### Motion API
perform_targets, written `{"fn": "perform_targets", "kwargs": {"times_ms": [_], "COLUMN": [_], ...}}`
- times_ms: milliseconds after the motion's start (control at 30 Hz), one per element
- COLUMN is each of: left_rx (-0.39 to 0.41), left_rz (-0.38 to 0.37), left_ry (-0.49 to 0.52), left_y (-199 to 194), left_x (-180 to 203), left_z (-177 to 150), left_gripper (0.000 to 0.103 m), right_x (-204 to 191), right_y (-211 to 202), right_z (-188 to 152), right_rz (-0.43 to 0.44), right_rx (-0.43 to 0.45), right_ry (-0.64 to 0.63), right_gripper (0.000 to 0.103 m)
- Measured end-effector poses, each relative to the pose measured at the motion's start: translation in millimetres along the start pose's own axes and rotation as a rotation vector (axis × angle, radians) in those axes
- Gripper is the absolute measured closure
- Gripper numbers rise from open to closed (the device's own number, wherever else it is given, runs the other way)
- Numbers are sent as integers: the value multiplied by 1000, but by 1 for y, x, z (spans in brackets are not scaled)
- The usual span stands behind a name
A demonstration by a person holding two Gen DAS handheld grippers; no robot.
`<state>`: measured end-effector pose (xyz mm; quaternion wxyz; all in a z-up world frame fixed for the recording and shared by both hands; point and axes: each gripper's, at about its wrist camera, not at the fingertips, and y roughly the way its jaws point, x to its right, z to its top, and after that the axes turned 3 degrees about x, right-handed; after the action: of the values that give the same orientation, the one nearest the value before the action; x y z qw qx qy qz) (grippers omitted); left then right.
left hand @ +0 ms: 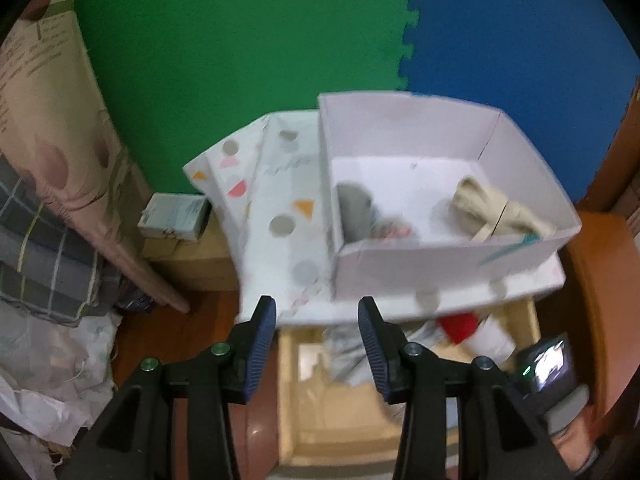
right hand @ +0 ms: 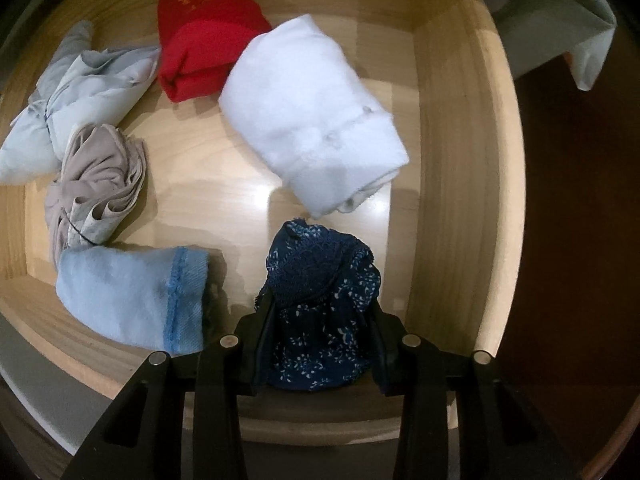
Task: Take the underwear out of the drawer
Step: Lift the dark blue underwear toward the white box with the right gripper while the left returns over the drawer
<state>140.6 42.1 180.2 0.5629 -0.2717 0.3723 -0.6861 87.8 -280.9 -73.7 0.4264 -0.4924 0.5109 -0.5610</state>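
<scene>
Currently: right claw clamped on dark blue patterned underwear, near right corner of wooden drawer. Left claw partly spread, empty, before white box. Advice: lift straight up, clear of white roll and drawer wall.

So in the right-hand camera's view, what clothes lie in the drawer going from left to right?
Pale grey bundle → light blue cloth → red roll → white roll, with the dark blue patterned underwear gripped in front.

Left tongs parted and empty, tilted downward, right tongs pointing straight down, clamped
</scene>
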Motion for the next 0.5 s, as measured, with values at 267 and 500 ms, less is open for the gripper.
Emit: {"fn": "perform_targets", "kwargs": {"times_ms": [267, 500], "left_rx": [-36, -141], "left_rz": [57, 15], "left_ry": [-22, -78], "left_y": [24, 69], "left_x": [-21, -20], "left_z": [-71, -119], "left_gripper": [58, 58], "right_x": [10, 24], "right_y": [-25, -81], "right_z": [5, 1], "right_rz": [40, 65], "right_rx": [55, 136], "right_ry": [24, -15], "right_gripper": [68, 68]}}
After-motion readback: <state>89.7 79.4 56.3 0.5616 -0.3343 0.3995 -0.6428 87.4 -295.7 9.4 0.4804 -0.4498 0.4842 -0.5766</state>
